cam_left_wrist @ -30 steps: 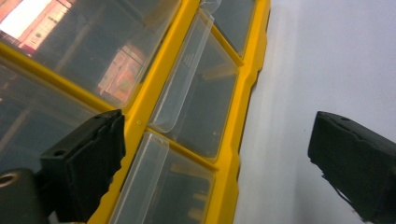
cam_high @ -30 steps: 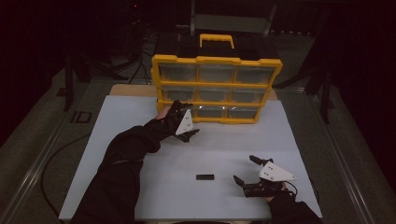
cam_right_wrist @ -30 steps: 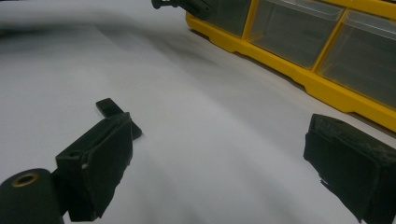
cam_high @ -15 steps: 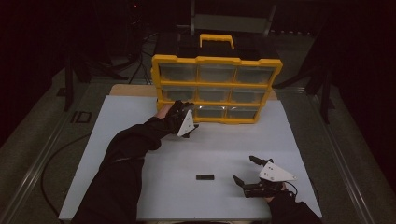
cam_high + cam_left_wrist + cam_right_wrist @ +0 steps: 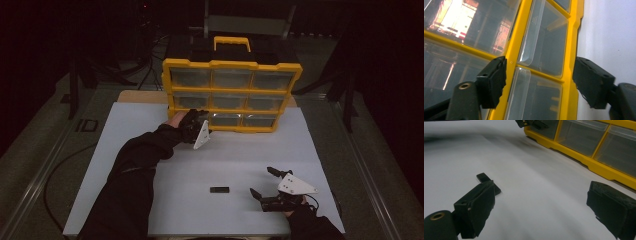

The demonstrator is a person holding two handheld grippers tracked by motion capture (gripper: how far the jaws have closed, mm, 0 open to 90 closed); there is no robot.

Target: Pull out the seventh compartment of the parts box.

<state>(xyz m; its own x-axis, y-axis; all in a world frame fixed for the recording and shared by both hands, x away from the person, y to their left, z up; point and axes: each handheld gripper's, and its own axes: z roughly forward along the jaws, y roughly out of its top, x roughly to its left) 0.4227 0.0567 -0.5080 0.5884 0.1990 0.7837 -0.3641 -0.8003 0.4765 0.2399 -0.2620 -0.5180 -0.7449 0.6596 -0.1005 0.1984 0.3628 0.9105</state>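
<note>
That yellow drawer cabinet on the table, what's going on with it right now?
A person works at the yellow drawer cabinet with the left gripper at its bottom-left drawer. The jaws have just been closing, with the clear drawer front between them but not yet pressed. The right gripper rests open on the white table, near a small black piece.

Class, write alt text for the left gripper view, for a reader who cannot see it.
The left gripper, jaws just closing and not yet gripping, straddles a clear drawer in the bottom row of a yellow organizer. One jaw lies against a yellow divider, the other past the frame's edge, over the white table.
</note>
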